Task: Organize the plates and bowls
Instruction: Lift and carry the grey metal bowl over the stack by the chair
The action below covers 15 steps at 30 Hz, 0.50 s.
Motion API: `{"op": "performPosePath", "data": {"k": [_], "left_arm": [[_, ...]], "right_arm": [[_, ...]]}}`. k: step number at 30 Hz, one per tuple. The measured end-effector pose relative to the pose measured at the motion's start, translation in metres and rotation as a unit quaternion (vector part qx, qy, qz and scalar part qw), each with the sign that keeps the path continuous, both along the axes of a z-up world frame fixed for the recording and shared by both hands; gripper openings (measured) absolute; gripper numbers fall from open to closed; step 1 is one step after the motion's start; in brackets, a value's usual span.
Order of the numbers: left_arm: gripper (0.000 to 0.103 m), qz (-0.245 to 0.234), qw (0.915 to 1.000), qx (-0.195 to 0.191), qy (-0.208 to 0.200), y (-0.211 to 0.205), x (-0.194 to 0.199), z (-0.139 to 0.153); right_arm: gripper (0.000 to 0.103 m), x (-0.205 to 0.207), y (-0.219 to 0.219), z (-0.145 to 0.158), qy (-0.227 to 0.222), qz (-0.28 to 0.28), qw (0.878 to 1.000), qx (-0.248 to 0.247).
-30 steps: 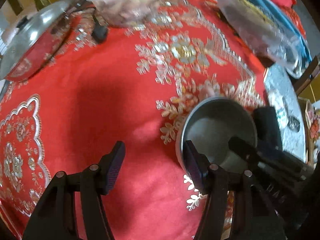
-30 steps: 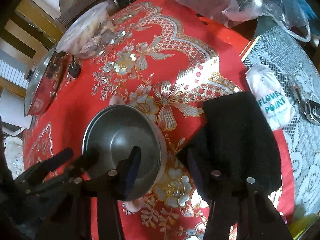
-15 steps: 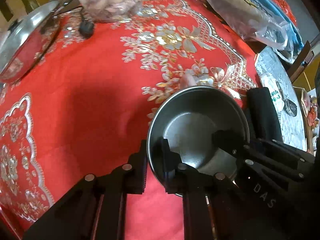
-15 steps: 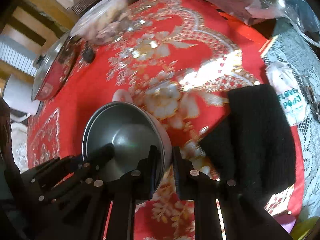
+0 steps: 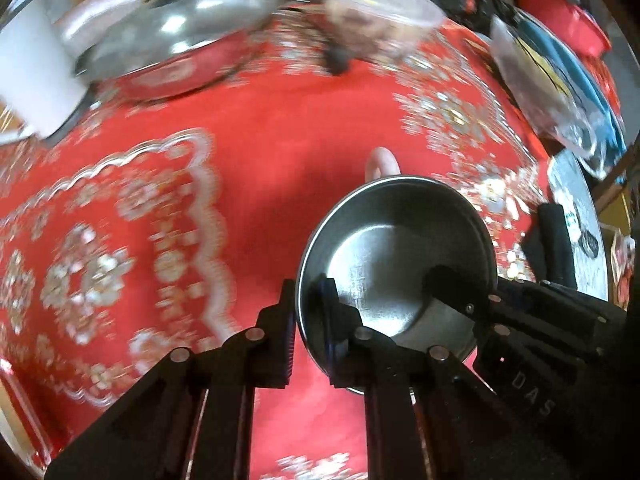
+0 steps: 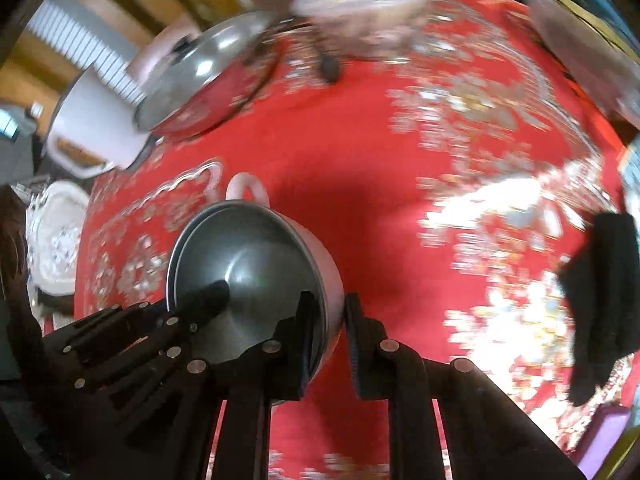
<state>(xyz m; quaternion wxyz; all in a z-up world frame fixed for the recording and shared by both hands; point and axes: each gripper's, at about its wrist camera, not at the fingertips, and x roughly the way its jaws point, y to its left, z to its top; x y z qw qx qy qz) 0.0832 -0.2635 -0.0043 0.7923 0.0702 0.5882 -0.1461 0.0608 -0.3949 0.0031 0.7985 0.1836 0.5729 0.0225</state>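
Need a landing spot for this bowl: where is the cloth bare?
Bare: the red tablecloth between the steel bowl and the lidded pan. Crowded: far edge with the plastic container, right side with bags and black cloth.

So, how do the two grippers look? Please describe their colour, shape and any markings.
Both the left gripper and the right gripper are matte black, with flat linkage bars joined by round silver rivets. The fingers end in ribbed black pads. The right gripper's body carries pale letters "DAS" in the left wrist view. No cables or sleeves show.

Both wrist views look down close over the red tablecloth [image 5: 280, 160], sharing the steel bowl [image 6: 256, 272].
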Motion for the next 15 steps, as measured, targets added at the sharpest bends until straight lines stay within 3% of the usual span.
{"op": "performPosePath", "data": {"k": [6,15], "left_arm": [[0.010,0.064,0.9979,-0.006,-0.010,0.079,0.001,0.018],[0.010,0.152,0.9880,-0.005,-0.025,0.183,-0.001,0.040]], "right_arm": [[0.016,0.017,0.082,0.020,-0.010,0.069,0.997,-0.012],[0.016,0.032,0.196,0.041,-0.023,0.162,0.986,-0.017]]}}
